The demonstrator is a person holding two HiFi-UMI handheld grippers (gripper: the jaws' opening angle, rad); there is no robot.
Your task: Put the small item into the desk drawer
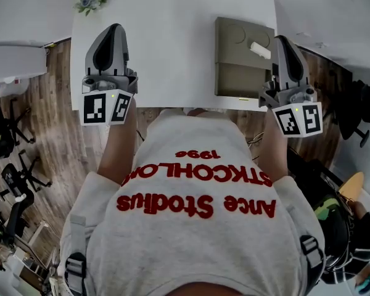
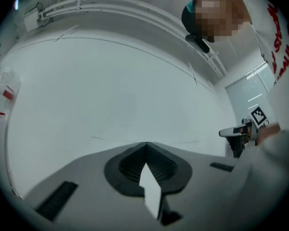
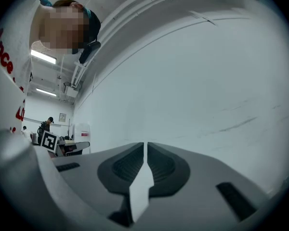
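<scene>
Sweatshirt filling foreground; left hand-held gripper and right hand-held gripper hovering clenched, empty, over bench; small item lying on olive box.

**Where your cameras look**

Your head camera looks steeply down past your grey sweatshirt onto the white counter, with the grey left gripper and grey right gripper close beneath. Each gripper camera sits just behind its own jaws, facing the white wall. Each also catches the other gripper at its inner edge.
</scene>
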